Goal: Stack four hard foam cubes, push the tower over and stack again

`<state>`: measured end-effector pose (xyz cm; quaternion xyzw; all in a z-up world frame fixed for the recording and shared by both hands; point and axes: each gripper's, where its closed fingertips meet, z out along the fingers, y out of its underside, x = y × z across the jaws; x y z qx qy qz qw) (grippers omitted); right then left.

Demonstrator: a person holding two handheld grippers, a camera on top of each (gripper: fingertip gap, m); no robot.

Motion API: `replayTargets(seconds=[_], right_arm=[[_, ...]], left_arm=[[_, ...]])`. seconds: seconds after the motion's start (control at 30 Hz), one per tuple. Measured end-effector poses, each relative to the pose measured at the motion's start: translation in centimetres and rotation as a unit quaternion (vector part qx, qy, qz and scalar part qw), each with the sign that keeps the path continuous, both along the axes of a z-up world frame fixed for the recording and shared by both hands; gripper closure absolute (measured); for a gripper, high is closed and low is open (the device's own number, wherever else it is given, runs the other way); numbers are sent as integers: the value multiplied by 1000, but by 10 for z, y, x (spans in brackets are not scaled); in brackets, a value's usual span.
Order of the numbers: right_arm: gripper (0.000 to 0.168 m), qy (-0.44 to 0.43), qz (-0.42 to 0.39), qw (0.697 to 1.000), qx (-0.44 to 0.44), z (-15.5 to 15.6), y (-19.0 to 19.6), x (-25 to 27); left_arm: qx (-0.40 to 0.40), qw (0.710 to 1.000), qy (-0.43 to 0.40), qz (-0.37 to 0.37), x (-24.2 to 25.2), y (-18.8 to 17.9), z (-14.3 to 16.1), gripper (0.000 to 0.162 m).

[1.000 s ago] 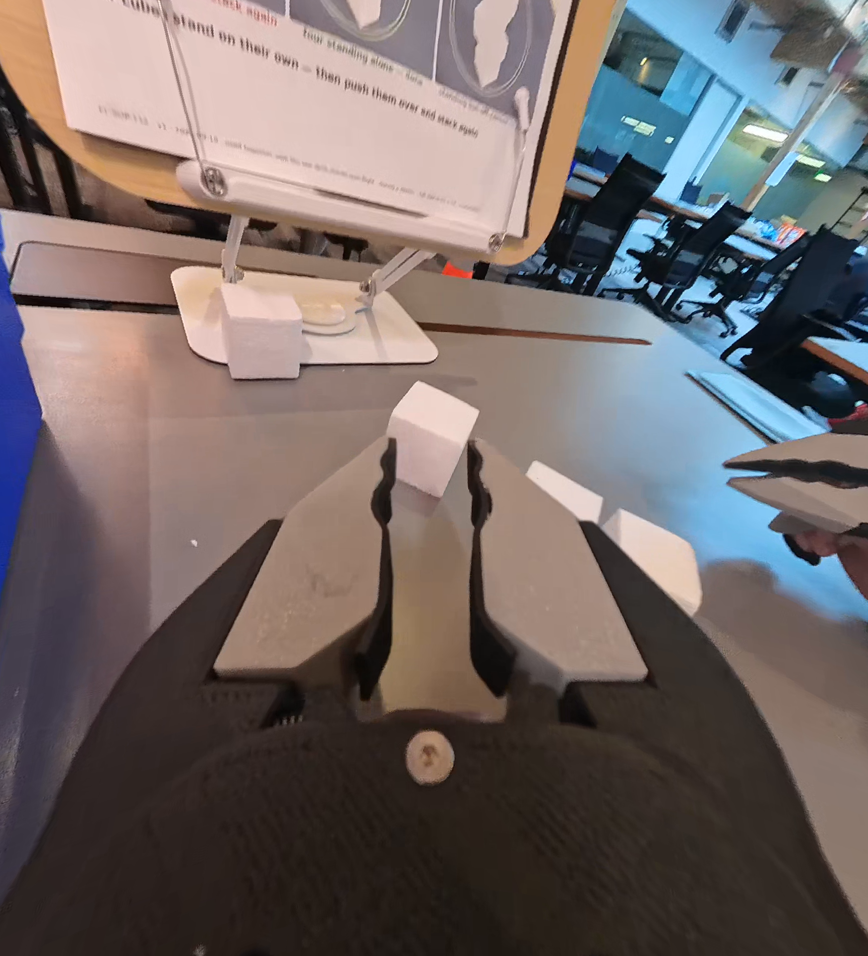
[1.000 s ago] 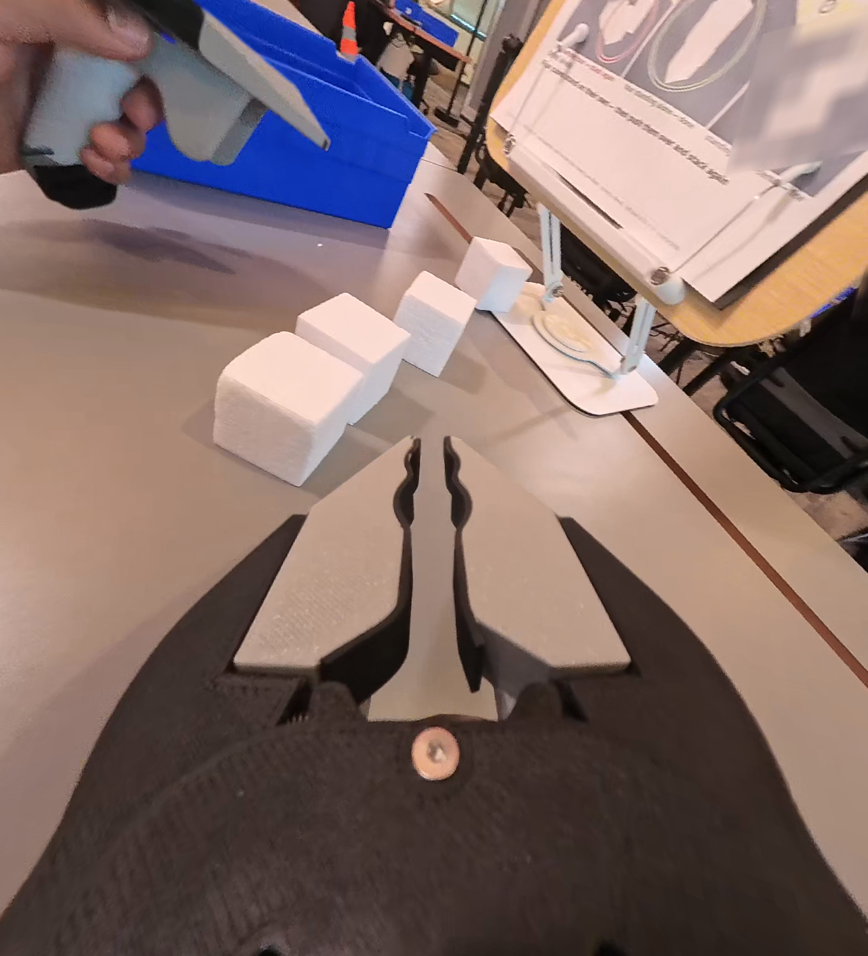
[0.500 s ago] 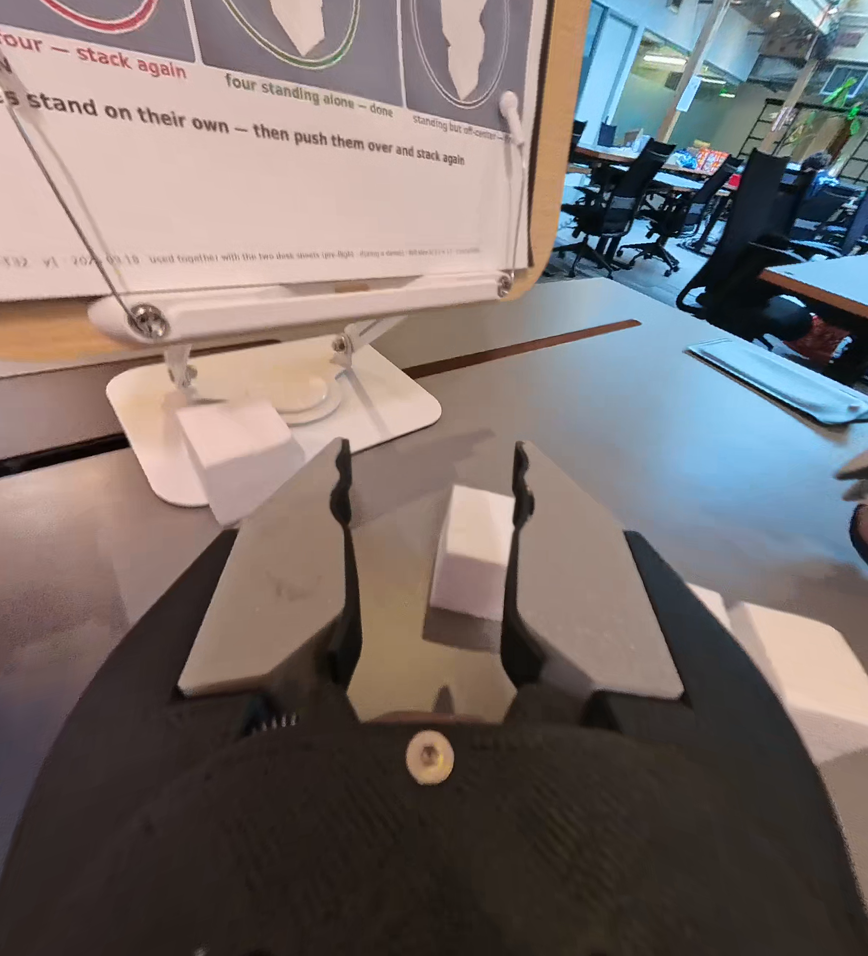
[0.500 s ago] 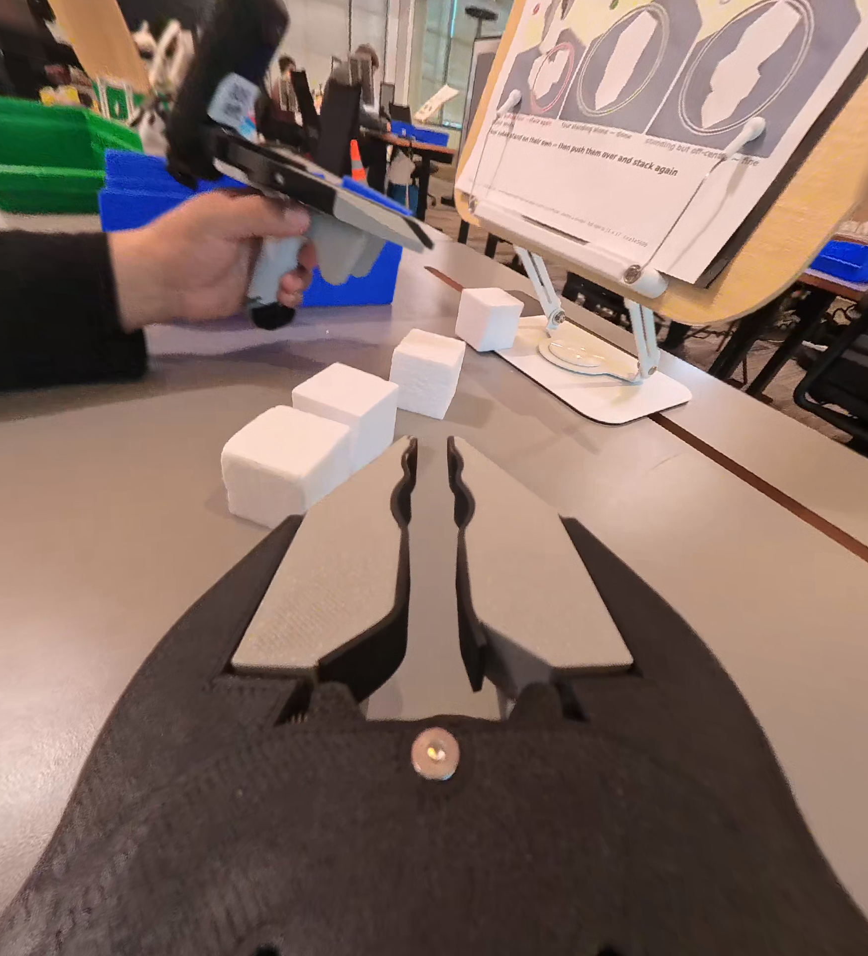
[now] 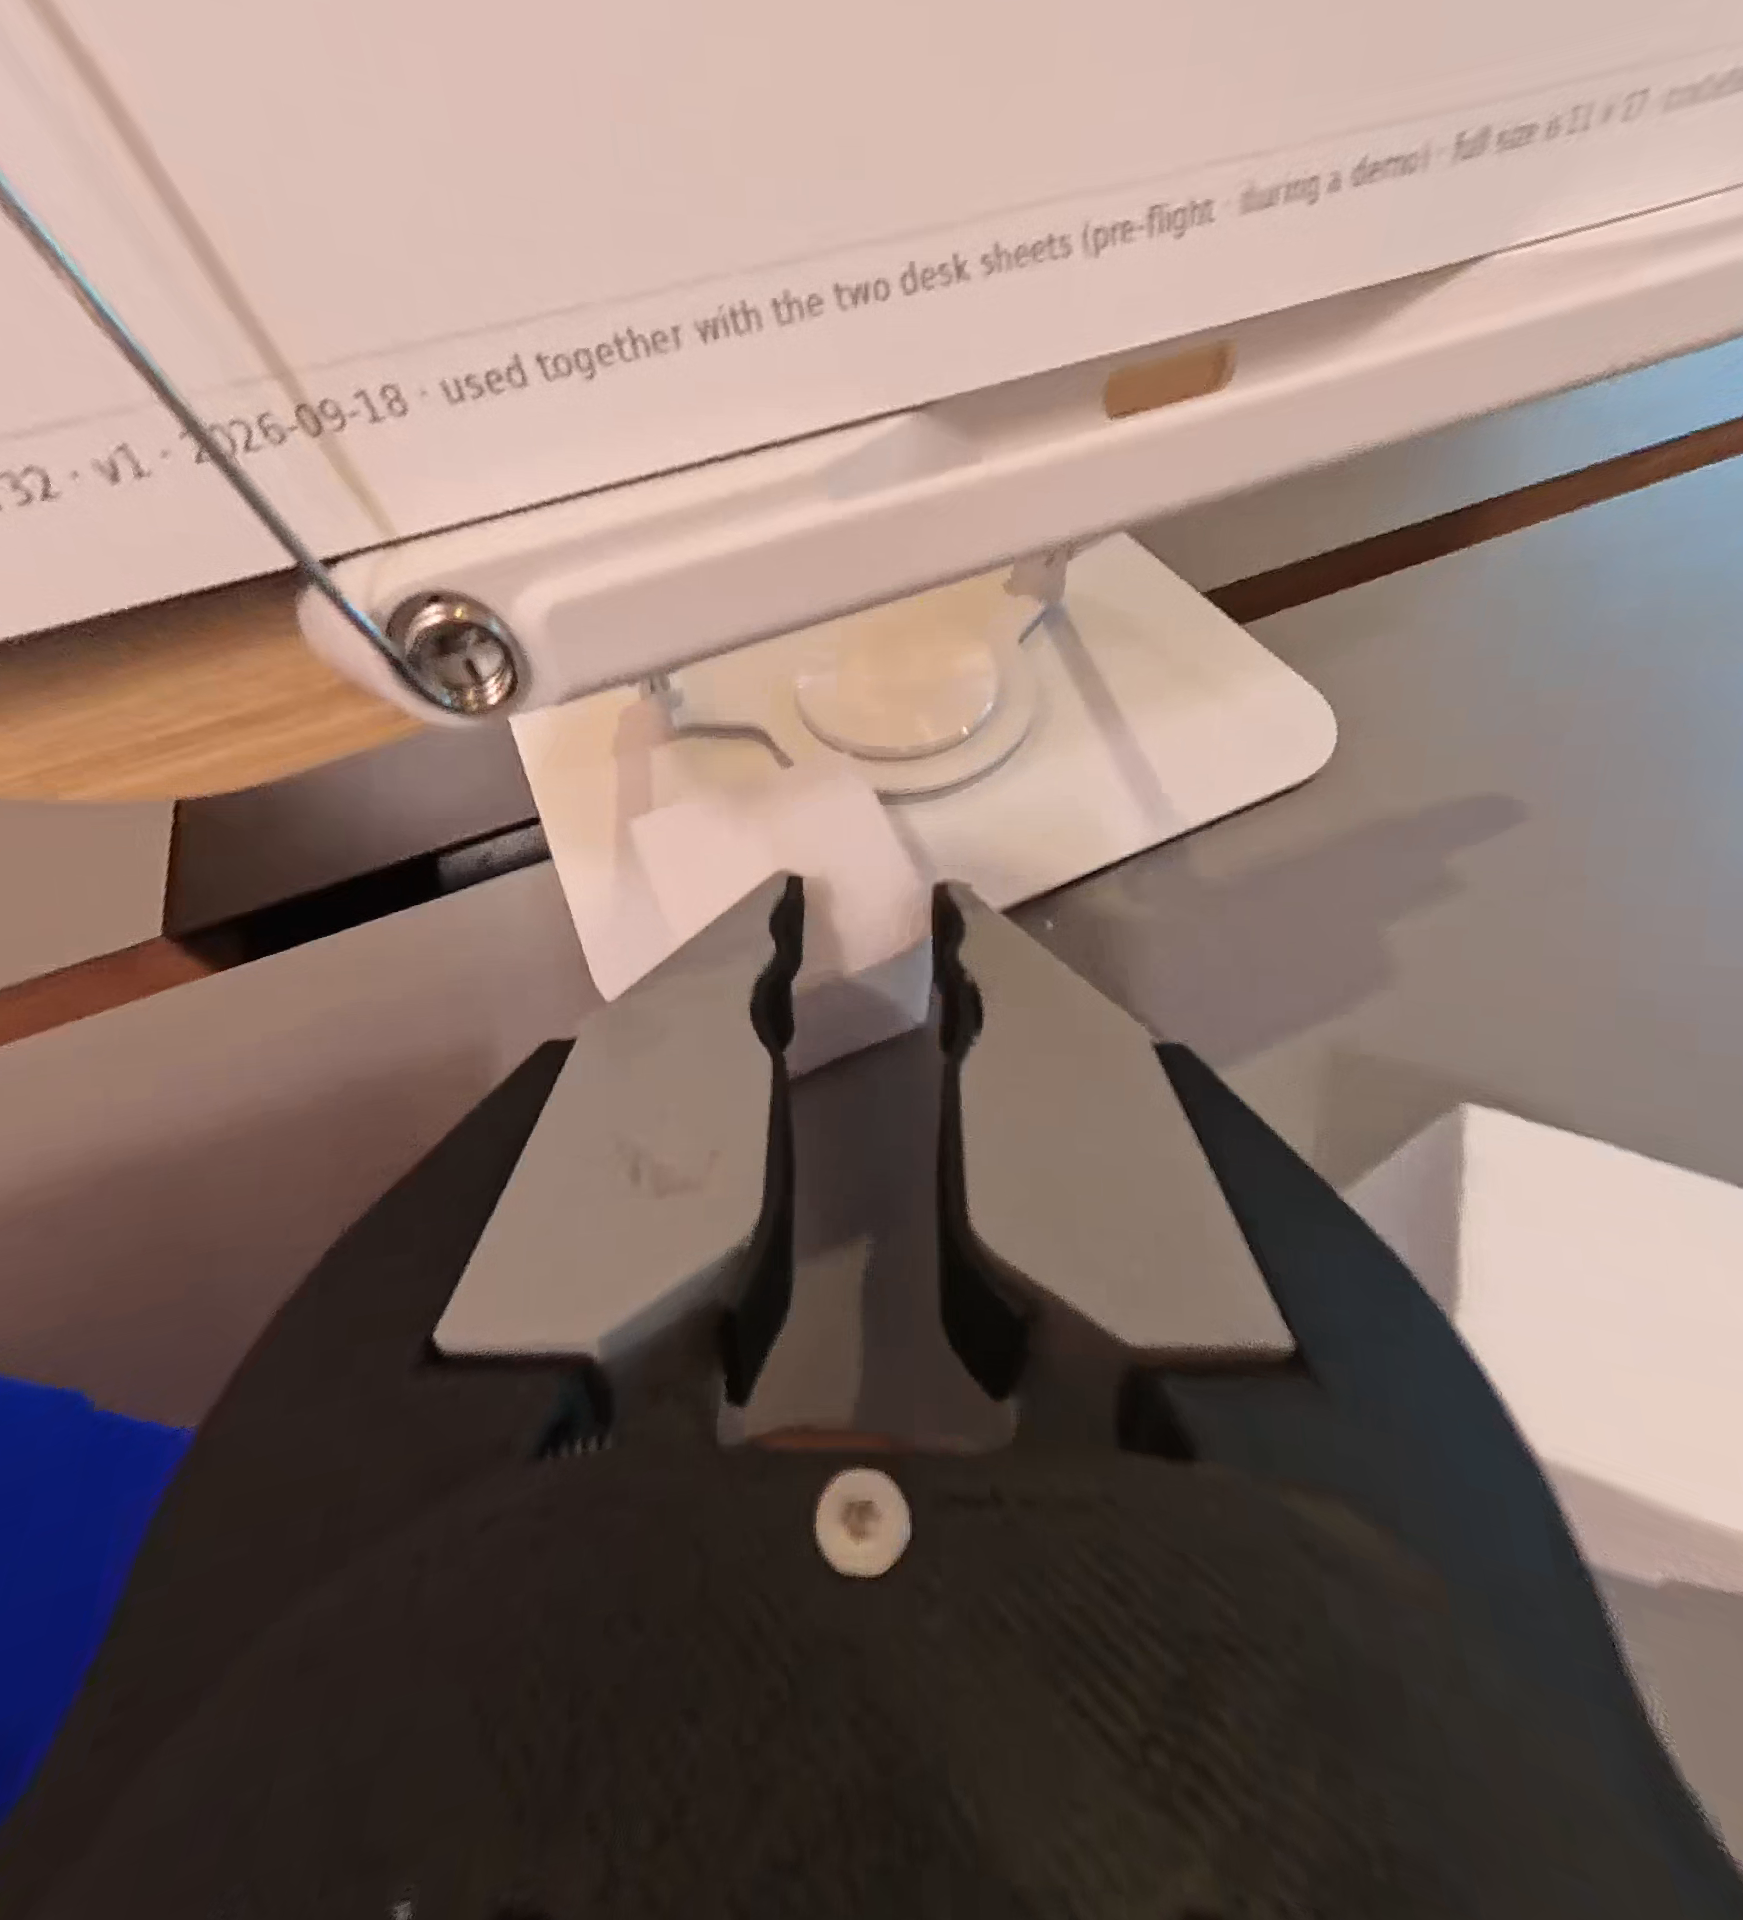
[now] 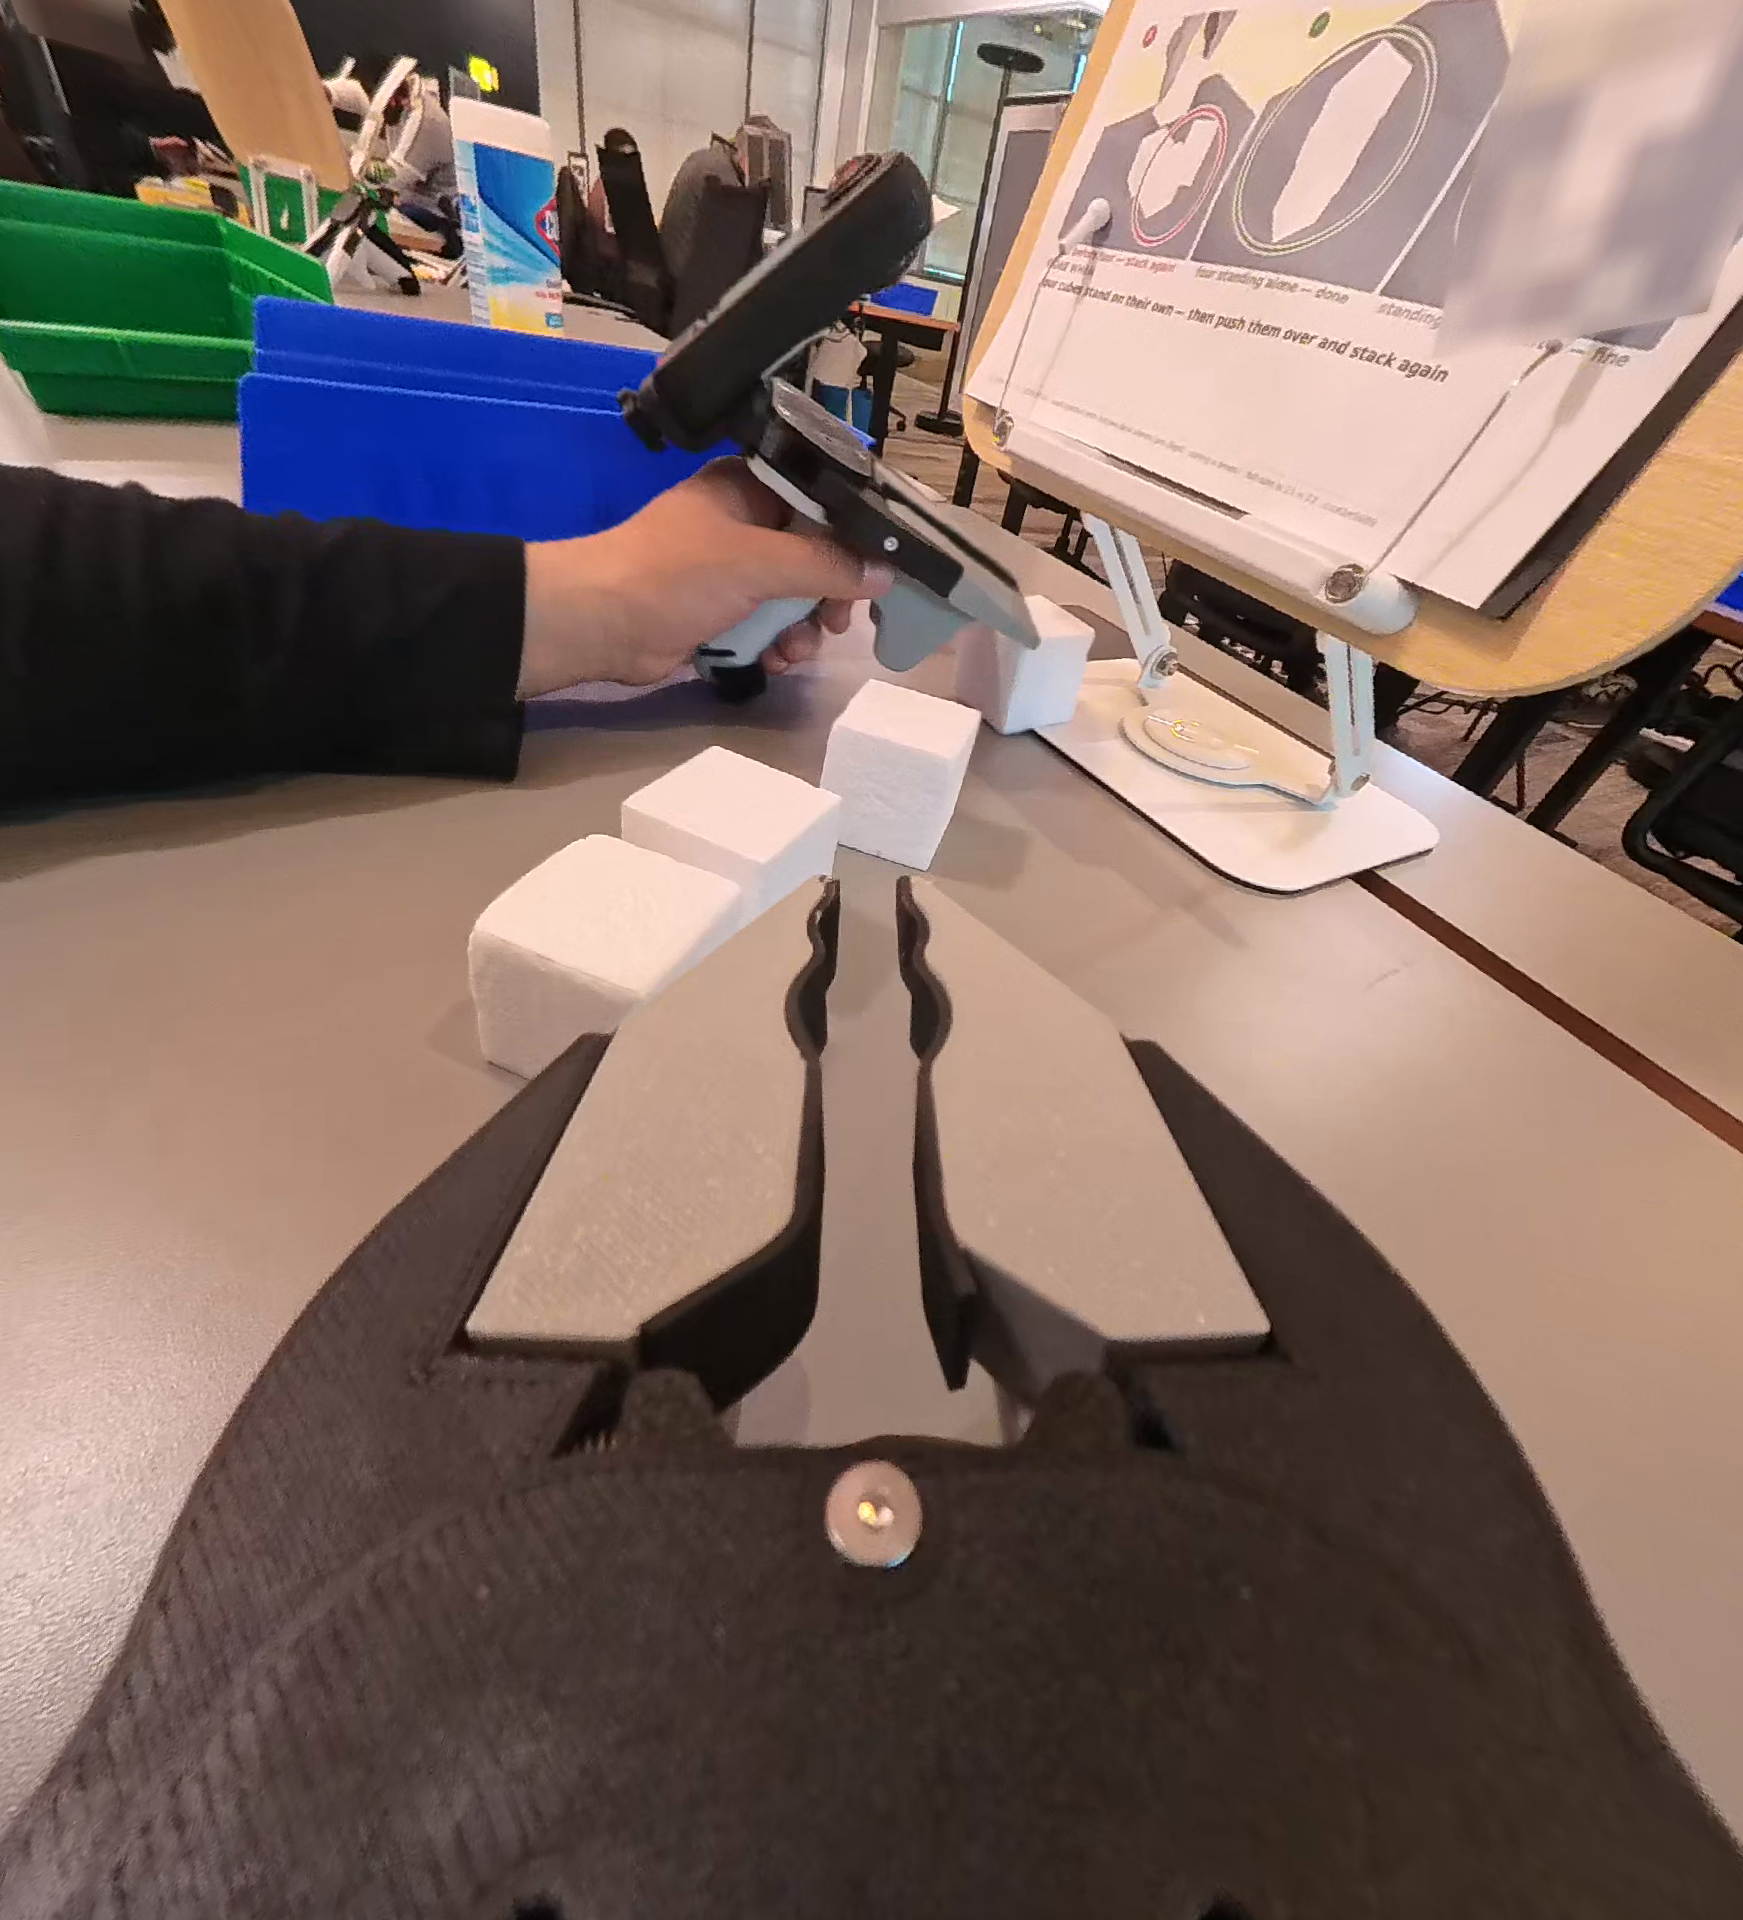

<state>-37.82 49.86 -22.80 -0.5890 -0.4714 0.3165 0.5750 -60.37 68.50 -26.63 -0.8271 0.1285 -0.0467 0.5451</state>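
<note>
Four white foam cubes lie apart in a row on the grey table (image 6: 223, 1039): the near cube (image 6: 597, 935), the second (image 6: 732, 810), the third (image 6: 898, 774) and the far cube (image 6: 1038, 675) on the stand's base plate. My left gripper (image 5: 869, 885) has its tips at the top of the far cube (image 5: 851, 914). Its jaws are a narrow gap apart and the cube reaches past the left finger, so it is not gripped. From the right wrist view the left gripper (image 6: 1023, 629) tilts down onto that cube. My right gripper (image 6: 865, 883) is shut and empty, low behind the near cubes.
A white stand (image 6: 1262, 790) holding a printed sheet on a wooden board overhangs the far cube. Blue bins (image 6: 431, 447) and green bins (image 6: 98, 281) stand at the back left. A person's sleeve (image 6: 202, 623) reaches across. The third cube (image 5: 1615, 1330) is at my left gripper's right. There is about 30 cm between the tips of the two grippers.
My left gripper moved forward past the third cube to the far cube under the stand, and its jaws narrowed from wide open. The right gripper stayed shut and barely moved.
</note>
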Motion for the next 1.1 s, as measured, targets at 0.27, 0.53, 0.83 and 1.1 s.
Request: replayTargets(seconds=[0.27,0.53,0.83,1.1], right_arm=[[162,15,-6,1000,6,9,-2,7],[162,25,-19,999,10,15,-9,17],[162,4,-24,999,22,8,-14,17],[162,1,-24,1000,18,6,-16,18]], left_arm=[[-228,965,-98,-81,34,-82,-42,162],[-112,981,-151,-54,37,-120,-8,151],[-92,986,-123,-66,55,-144,-13,151],[-119,979,-59,-153,78,-172,-15,162]])
